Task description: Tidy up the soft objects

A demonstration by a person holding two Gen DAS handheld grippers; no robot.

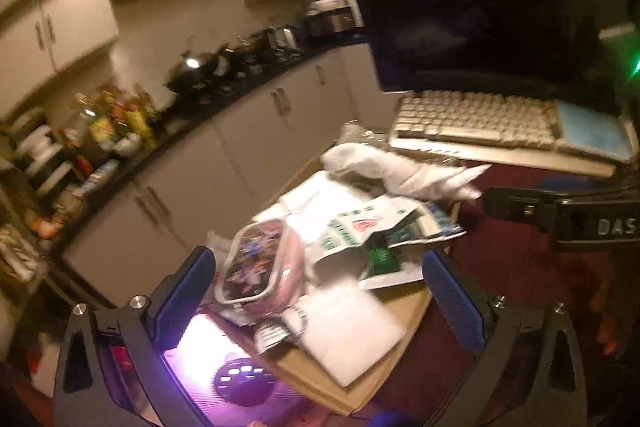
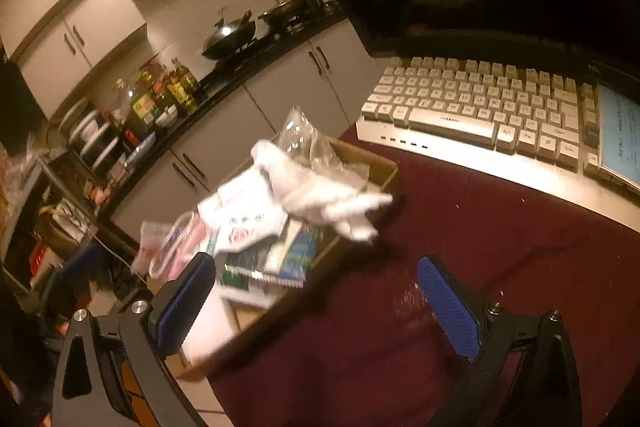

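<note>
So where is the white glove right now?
In both views the white glove lies on top of the cardboard box, at its far end near the keyboard, beside the crinkly clear bag.

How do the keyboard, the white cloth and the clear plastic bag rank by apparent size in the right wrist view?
1. keyboard, clearly largest.
2. white cloth.
3. clear plastic bag, though partly hidden behind the cloth, so these two are close.
</note>
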